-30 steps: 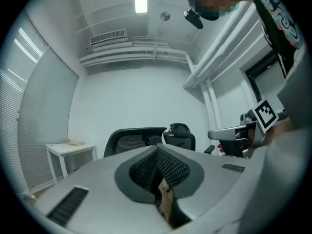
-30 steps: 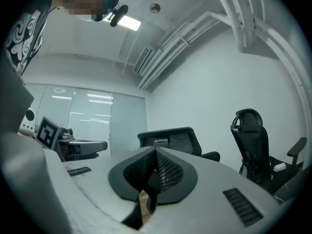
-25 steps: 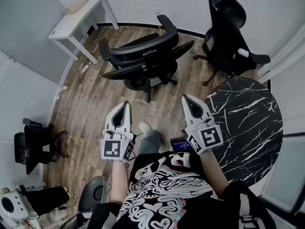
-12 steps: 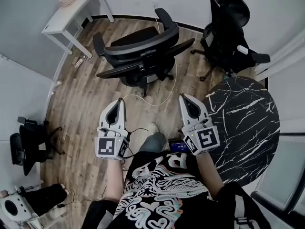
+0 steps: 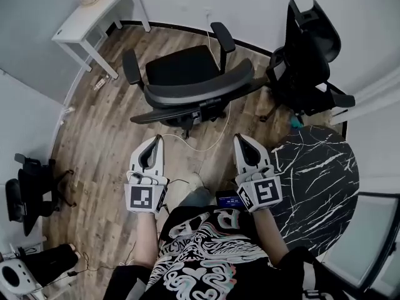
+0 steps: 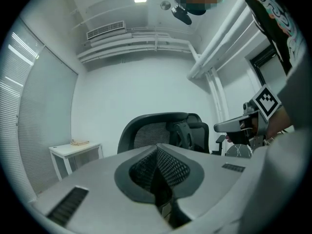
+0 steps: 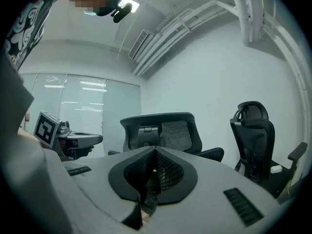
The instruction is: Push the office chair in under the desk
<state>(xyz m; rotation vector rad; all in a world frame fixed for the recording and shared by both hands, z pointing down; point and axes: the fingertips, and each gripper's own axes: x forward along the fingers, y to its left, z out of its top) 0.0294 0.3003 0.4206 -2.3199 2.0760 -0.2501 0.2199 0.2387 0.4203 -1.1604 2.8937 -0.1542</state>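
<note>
No readable text, it seems.

Black mesh cloth on the back of the office chair (image 5: pixel 187 80), matt dark plastic on its frame and armrests. Wood-grain floor (image 5: pixel 119 136), dull sheen. Smooth matt white on the far-left desk (image 5: pixel 87 19). Glossy black, white-veined stone look on the round top (image 5: pixel 319 167), right. Pale matt plastic on left tool (image 5: pixel 155 142) and right tool (image 5: pixel 242 141), dark textured lining.

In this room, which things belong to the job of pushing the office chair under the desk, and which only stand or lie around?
Belongs to the job:
- office chair
- white desk
- left gripper and right gripper, both shut and empty

Just around:
- second black chair
- round marble table
- white cable on the floor
- dark chair at the left edge
</note>
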